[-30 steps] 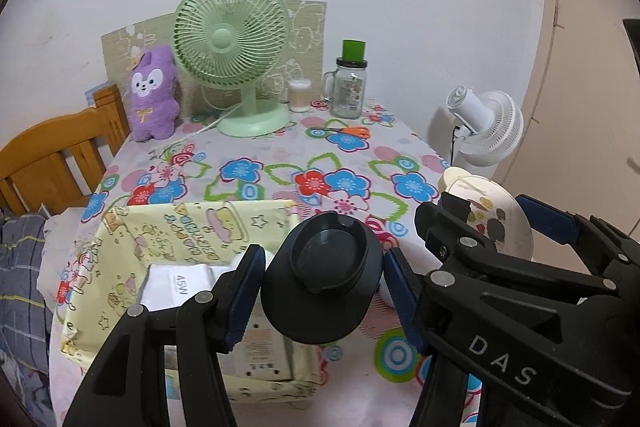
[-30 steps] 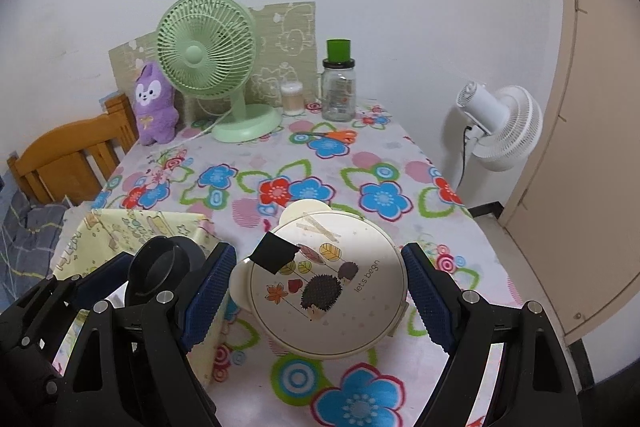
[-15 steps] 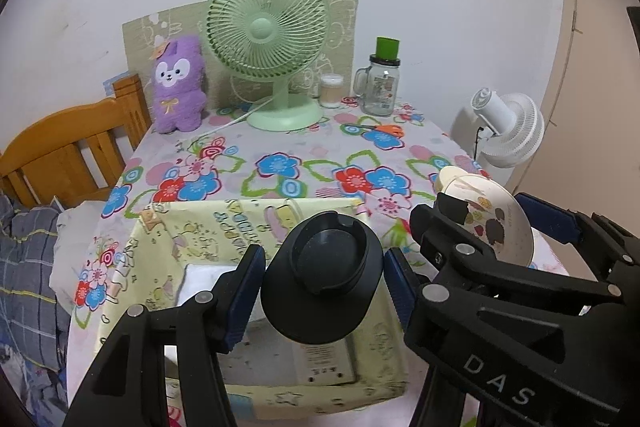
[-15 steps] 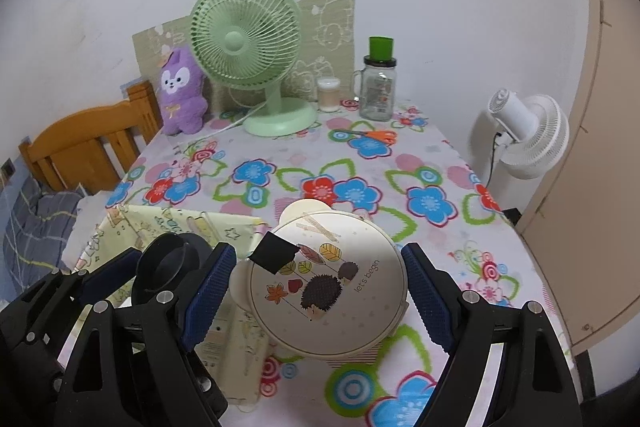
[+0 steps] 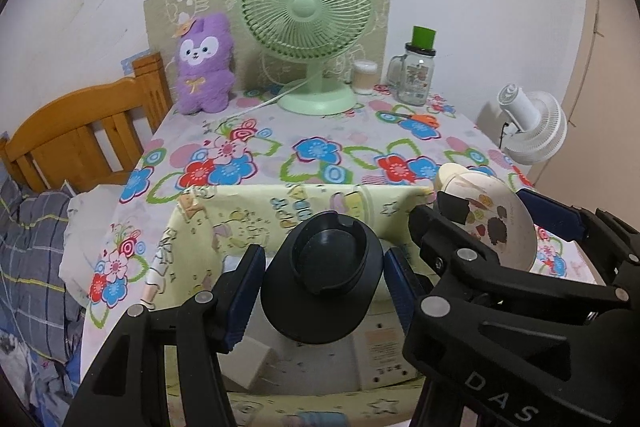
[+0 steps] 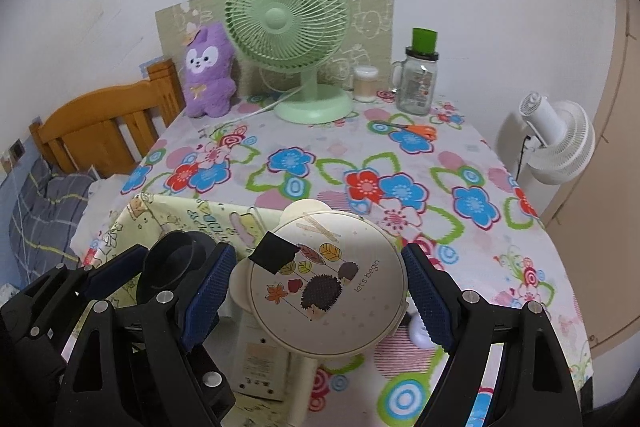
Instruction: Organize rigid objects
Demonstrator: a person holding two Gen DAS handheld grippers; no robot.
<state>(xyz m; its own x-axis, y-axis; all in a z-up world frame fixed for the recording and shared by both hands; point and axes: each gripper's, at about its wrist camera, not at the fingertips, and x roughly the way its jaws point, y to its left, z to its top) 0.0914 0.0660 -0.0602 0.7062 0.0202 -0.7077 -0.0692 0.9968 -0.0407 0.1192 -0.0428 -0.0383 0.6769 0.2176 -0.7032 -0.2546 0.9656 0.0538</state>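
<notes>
Between the left tool's (image 5: 324, 291) clenched pads, a black dish (image 5: 322, 283); in the right tool (image 6: 316, 291), a cream lid (image 6: 326, 283).

the tablecloth (image 6: 460, 155) shows blue and red flowers with green outlines on white; a pale green fan (image 6: 286, 23), a purple plush (image 6: 208, 71), a yellow cartoon-print bin (image 5: 240, 223).

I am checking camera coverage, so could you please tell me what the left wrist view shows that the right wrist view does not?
Only the left wrist view shows the black holder's recessed top face-on and the yellow fabric bin's inside. Only the right wrist view shows the round cream hand mirror's hedgehog print in full and its handle. Both show the green fan, purple plush, glass jar, white fan and each claw's load.
</notes>
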